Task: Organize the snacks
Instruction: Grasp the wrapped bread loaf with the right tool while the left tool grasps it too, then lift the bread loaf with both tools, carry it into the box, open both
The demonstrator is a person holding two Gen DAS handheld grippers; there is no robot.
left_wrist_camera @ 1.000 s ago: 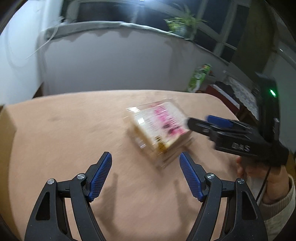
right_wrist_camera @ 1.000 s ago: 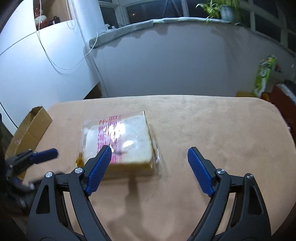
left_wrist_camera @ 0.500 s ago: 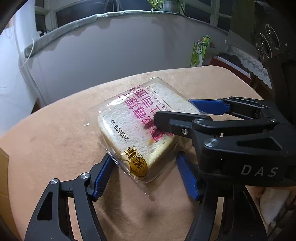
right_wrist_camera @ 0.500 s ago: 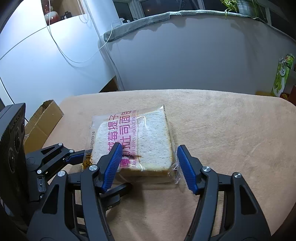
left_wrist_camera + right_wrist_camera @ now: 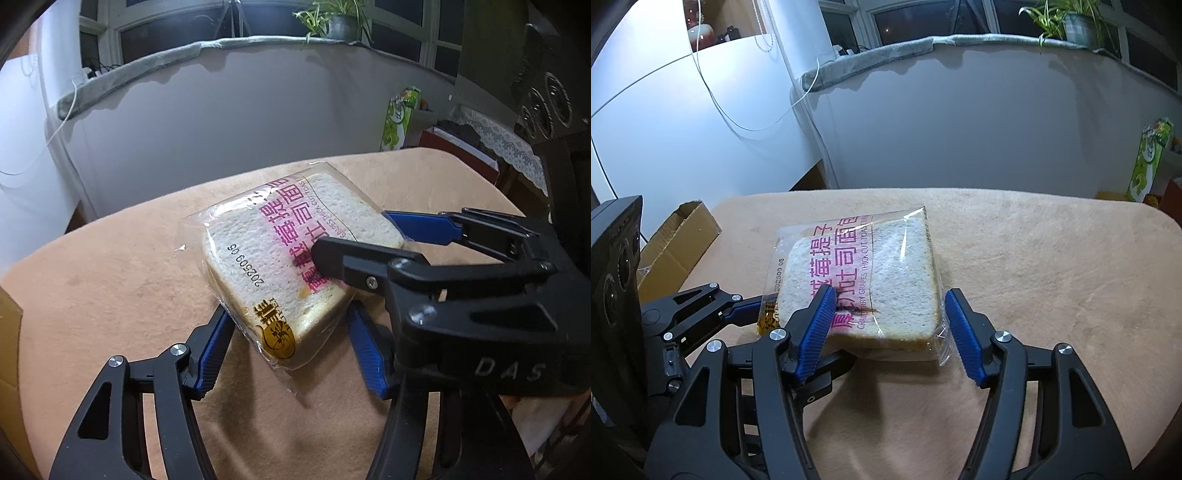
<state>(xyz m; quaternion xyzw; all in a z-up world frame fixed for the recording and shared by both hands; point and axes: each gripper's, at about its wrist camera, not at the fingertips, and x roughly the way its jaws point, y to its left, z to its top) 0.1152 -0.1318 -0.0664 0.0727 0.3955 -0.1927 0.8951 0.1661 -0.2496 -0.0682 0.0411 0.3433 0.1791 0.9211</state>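
A clear bag of thick sliced bread [image 5: 280, 258] with pink print lies on the tan table [image 5: 110, 288]; it also shows in the right wrist view [image 5: 864, 280]. My left gripper [image 5: 291, 339] straddles its near corner with its blue pads close at both sides; contact is unclear. My right gripper [image 5: 890, 325] straddles the bread's other end, pads beside the bag, a small gap on the right. The right gripper [image 5: 424, 243] crosses in from the right in the left wrist view. The left gripper [image 5: 746, 314] shows at the left in the right wrist view.
An open cardboard box [image 5: 676, 247] sits off the table's left edge. A green snack bag [image 5: 1148, 158] stands beyond the far right corner, also in the left wrist view [image 5: 400, 118]. A white wall and a windowsill with a plant [image 5: 1067, 22] lie behind.
Both grippers have closed in on the bread from opposite ends and narrowed their jaws around it. The bag now sits between both pairs of pads.
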